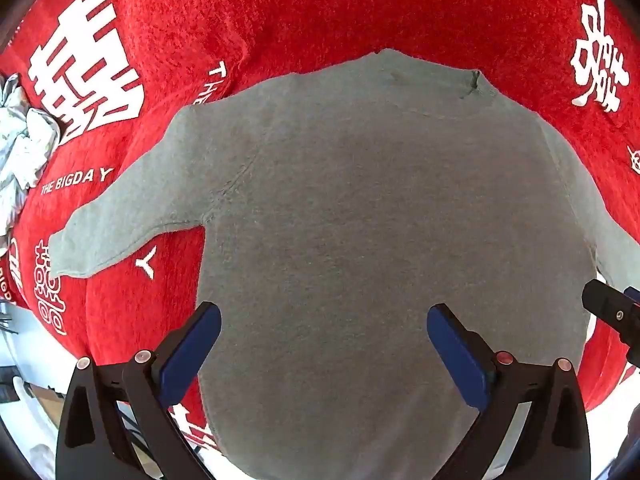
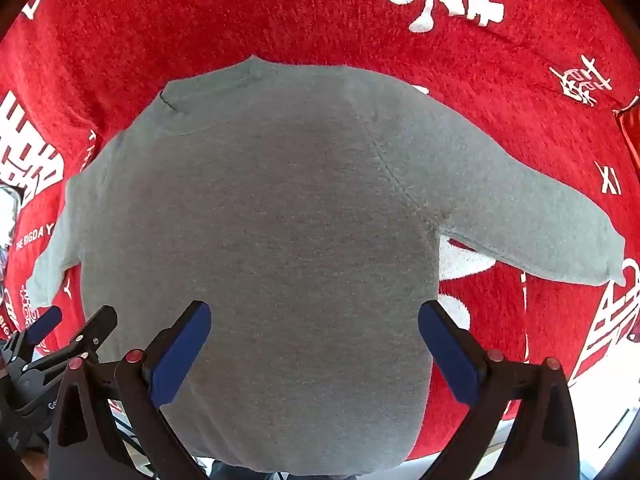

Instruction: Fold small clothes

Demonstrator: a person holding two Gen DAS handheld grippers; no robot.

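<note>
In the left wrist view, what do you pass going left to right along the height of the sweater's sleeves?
Crumpled white cloth → sweater's left-hand sleeve → grey sweater body → the right gripper's black tip poking in at the frame's edge. A red blanket with white print lies under it all.

Grey sweater flat on red blanket

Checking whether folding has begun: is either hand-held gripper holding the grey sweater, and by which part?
Nothing is held. The left hand-held gripper and right hand-held gripper hang open above the flat grey sweater.
</note>
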